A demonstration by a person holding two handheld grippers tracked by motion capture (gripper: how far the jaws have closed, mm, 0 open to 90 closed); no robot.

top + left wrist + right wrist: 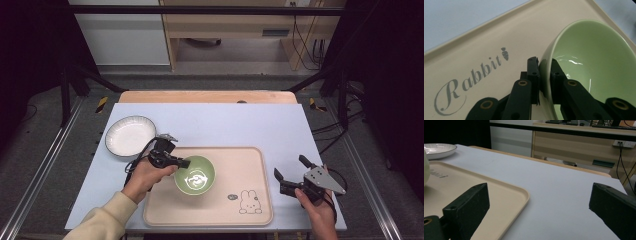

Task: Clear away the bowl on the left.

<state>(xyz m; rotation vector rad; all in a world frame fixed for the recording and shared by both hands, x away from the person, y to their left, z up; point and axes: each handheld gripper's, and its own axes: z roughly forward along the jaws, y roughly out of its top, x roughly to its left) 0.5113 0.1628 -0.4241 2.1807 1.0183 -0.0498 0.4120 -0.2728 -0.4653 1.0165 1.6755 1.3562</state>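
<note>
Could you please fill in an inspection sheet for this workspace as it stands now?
Surface: table under a pale blue cover.
Job's things: green bowl on the beige tray.
Clutter: white plate left of the tray.
Grippers: left gripper shut on the bowl's rim; right gripper open, nothing between its jaws.
Cables: black cable trailing from the left gripper.
Surroundings: wooden furniture beyond the table.
</note>
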